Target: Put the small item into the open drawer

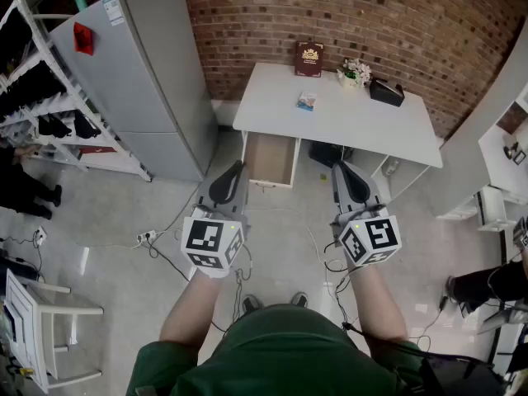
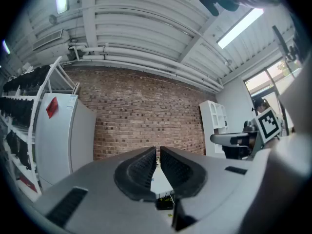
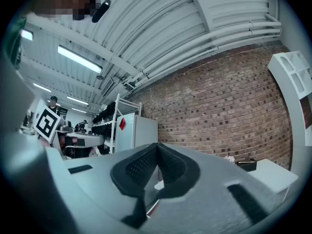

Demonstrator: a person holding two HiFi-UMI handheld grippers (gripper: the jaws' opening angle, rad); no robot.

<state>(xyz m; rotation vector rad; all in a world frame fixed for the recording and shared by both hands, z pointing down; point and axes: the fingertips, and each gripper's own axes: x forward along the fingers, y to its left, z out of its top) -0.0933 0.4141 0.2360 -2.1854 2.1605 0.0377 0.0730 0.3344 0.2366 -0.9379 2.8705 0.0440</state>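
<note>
Fingers (image 2: 139, 168) of the left gripper (image 2: 157, 154) were pressed together with nothing between them, and those of the right gripper (image 3: 157, 150) met at the tips, just as empty, as a person stood well back from a white bench (image 1: 363, 126) set against a brick wall (image 1: 396, 15). From the head view, the small item (image 1: 306, 100), a pale blue-and-white packet, lay on the left half of the benchtop, apart from a red book (image 1: 309, 58), a small bunch of flowers (image 1: 355, 73) and a black case (image 1: 386, 92). The open drawer (image 1: 272, 159) hung pulled out under the bench's left end, showing a bare wooden bottom. The step in hand appeared to be the approach, with the pick-up not yet begun. The next move would call for stepping closer, parting one gripper's fingers and lowering them around the packet.
</note>
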